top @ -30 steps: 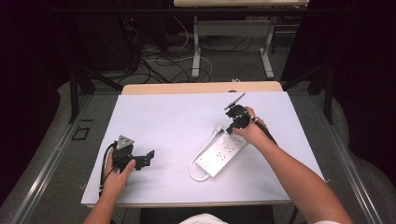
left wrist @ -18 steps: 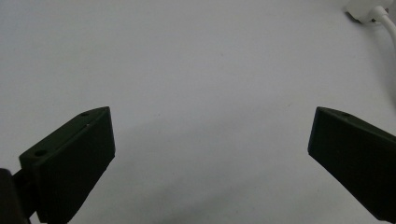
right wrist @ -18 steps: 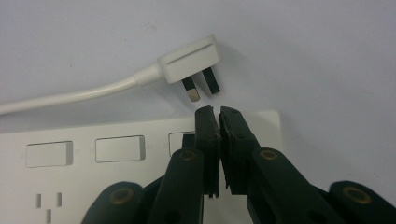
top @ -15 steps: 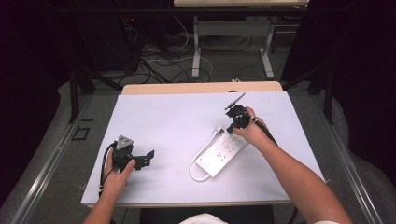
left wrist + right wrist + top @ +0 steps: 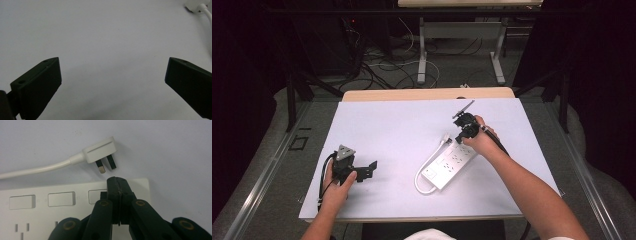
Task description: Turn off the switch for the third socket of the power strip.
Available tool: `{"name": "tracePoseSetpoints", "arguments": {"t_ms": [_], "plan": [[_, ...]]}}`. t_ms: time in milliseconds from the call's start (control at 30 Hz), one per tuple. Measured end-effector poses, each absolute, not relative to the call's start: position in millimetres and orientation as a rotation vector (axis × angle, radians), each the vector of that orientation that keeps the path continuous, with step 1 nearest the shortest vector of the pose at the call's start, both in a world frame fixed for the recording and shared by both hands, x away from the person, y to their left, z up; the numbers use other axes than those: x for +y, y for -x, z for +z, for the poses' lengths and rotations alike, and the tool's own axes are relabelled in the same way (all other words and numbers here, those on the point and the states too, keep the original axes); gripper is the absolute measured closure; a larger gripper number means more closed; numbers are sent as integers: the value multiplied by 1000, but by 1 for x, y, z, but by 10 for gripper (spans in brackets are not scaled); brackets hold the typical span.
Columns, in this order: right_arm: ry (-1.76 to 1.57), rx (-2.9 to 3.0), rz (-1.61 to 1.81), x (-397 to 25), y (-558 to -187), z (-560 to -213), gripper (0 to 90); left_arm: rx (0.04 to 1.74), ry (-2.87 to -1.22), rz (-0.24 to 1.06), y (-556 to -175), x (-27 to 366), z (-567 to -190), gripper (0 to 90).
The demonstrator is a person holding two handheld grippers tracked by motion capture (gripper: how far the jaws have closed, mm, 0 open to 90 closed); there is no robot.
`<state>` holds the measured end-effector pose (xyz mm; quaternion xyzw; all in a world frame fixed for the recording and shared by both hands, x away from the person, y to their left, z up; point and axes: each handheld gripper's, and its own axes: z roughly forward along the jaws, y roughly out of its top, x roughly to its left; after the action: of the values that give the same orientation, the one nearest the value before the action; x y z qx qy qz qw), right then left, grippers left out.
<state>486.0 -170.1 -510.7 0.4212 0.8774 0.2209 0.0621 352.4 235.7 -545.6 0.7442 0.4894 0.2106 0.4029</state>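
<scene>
Item: my right tongs (image 5: 117, 181), clenched empty over the white plastic power strip (image 5: 451, 163), whose white flat plug (image 5: 100, 153) lies just beyond at 12 o'clock; left tongs (image 5: 112, 77) released, well apart.

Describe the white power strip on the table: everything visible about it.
The power strip is a flat, white, plastic-looking bar lying diagonally on the white table, right of centre. Its top face carries rows of sockets and rectangular switches. A white cord loops alongside it and ends in a white angled plug with metal prongs, lying unplugged on the table just beyond the strip's far end. The right tool, jaws shut together, is poised over that end; whether it touches the strip is unclear.
</scene>
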Motion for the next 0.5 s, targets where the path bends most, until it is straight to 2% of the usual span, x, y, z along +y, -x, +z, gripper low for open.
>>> {"name": "tracePoseSetpoints", "arguments": {"t_ms": [233,300,367,500], "plan": [[-1286,2630,715,-170,-486,-513,900,1237,-1879,532,-352,236,-546,6],[-1299,2688,567,-171,-486,-505,900,1237,-1879,532,-352,236,-546,6],[-1286,2655,647,-170,-486,-510,898,1237,-1887,527,-352,236,-545,6],[-1280,2649,675,-171,-487,-510,849,1238,-1886,527,-352,236,-545,6]]}}
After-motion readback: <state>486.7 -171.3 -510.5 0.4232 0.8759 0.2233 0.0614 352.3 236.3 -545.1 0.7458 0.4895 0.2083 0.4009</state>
